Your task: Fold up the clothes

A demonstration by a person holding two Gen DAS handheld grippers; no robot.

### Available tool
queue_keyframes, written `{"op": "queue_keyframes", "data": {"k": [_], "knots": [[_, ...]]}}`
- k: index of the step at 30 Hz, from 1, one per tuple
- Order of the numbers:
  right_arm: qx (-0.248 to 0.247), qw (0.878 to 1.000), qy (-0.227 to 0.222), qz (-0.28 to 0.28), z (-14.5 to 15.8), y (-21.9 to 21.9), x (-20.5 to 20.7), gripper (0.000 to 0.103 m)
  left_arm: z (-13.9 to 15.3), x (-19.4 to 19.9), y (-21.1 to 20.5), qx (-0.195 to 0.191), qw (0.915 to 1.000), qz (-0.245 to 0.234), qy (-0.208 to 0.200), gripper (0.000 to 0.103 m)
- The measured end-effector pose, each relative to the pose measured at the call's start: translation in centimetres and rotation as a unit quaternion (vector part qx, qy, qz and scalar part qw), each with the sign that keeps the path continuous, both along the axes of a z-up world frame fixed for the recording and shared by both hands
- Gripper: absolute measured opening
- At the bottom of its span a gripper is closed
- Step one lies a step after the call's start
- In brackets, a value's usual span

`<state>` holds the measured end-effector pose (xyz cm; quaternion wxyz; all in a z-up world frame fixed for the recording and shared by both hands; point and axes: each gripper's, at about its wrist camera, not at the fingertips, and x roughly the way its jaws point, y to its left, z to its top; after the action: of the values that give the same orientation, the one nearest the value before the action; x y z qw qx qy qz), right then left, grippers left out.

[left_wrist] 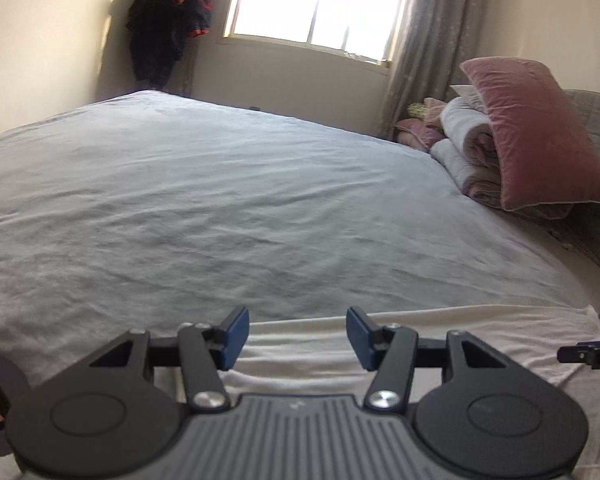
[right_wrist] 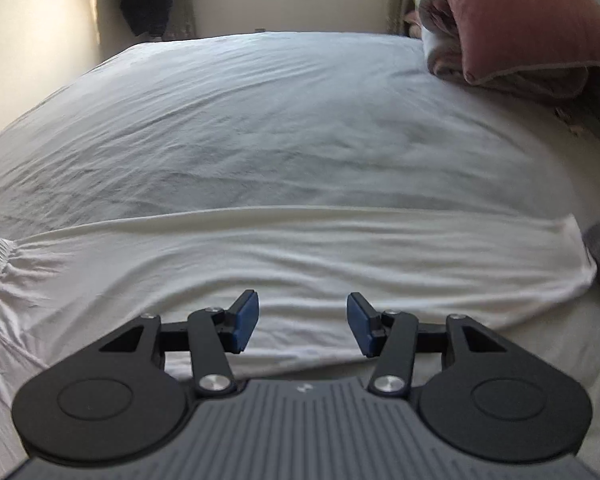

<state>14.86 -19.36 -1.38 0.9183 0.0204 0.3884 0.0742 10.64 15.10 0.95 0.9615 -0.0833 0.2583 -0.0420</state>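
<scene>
A white garment lies flat across the near part of the bed, folded into a long band, with a gathered elastic edge at its left end. My right gripper hangs over its near edge, open, with nothing between the blue pads. In the left wrist view the same white garment stretches to the right under my left gripper, which is open and empty too. A tip of the right gripper shows at the right edge of that view.
The bed sheet is pale grey and wrinkled. A pink pillow leans on rolled blankets at the far right. Dark clothes hang in the far corner beside a bright window and a curtain.
</scene>
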Motion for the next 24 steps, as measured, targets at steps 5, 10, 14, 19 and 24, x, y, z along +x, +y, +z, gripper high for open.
{"op": "queue_keyframes", "data": {"k": [5,10,14,19,24], "knots": [[0.083,0.995,0.019,-0.053,-1.7,-4.4,-1.7,0.053,-0.4,-1.2,-5.2,0.025,0.9977,-0.063,-0.005,0.055],[0.167,0.983,0.005,-0.076,-3.8,-8.5,-2.7,0.052,-2.6,-1.1,-10.4,0.026,0.9889,-0.146,0.007,0.054],[0.255,0.962,-0.021,-0.095,-5.2,-11.3,-2.5,0.052,-4.5,-0.9,-14.5,0.043,0.9756,-0.215,0.01,0.05],[0.3,0.941,-0.04,-0.154,-6.4,-13.5,-1.4,0.024,-6.4,-1.5,-18.4,0.1,0.9647,-0.244,0.007,0.044],[0.328,0.925,-0.053,-0.185,-7.0,-14.9,-0.7,0.02,-6.4,-1.8,-19.4,0.133,0.9589,-0.25,-0.006,0.037]]}}
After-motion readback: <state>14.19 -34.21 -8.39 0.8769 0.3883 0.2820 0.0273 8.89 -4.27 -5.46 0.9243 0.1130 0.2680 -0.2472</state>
